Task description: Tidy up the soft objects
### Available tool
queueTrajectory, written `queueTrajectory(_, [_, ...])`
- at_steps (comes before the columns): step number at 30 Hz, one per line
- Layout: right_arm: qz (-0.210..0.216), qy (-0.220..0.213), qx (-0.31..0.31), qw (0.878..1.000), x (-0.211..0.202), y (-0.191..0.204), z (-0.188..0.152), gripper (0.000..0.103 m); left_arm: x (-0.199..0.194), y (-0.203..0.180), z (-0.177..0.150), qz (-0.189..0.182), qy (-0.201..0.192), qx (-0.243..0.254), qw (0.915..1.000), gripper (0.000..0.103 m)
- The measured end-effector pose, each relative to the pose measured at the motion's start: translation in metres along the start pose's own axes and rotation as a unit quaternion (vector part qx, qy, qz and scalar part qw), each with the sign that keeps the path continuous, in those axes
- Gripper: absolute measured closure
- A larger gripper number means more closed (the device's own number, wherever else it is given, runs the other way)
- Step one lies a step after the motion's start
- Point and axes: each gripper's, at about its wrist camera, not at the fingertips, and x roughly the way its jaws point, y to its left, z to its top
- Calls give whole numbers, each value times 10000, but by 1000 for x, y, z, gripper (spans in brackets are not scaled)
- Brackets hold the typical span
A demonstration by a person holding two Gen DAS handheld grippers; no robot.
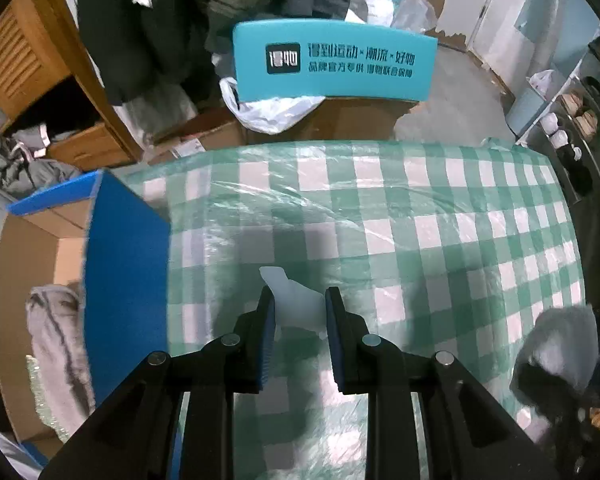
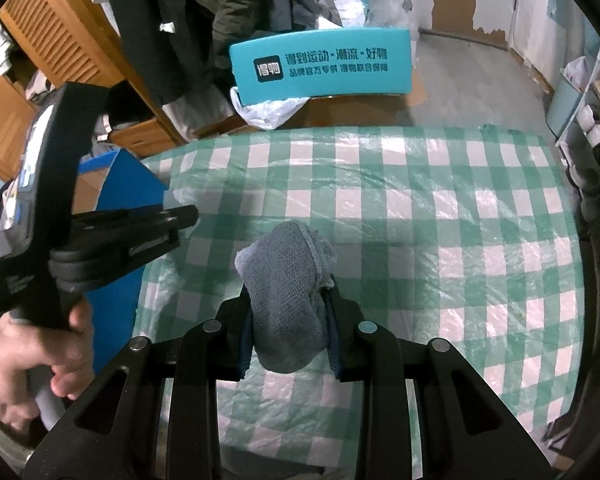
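Note:
My left gripper point(image 1: 300, 300) is shut on a small white soft object point(image 1: 296, 304) and holds it above the green-checked tablecloth point(image 1: 440, 208), beside the blue-sided cardboard box point(image 1: 124, 264). A grey cloth point(image 1: 56, 344) lies inside that box. My right gripper point(image 2: 288, 300) is shut on a grey knitted cloth point(image 2: 288, 280) that bulges up between the fingers, over the table's near middle. The left gripper's body point(image 2: 100, 236) and the hand holding it show at the left of the right wrist view, next to the box point(image 2: 128, 184).
A teal box with printed text point(image 1: 334, 62) and a white plastic bag point(image 1: 268, 110) sit beyond the table's far edge. Wooden furniture point(image 1: 32, 60) and hanging dark clothes stand at the back left. A grey fluffy thing point(image 1: 560, 348) sits at the table's right edge.

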Motion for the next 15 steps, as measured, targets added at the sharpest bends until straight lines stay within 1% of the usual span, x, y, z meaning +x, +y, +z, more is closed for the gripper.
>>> queueTrajectory(15, [-46, -210, -290, 9993, -23, 29, -3, 75, -61, 26, -30, 178, -465, 138, 9987, 79])
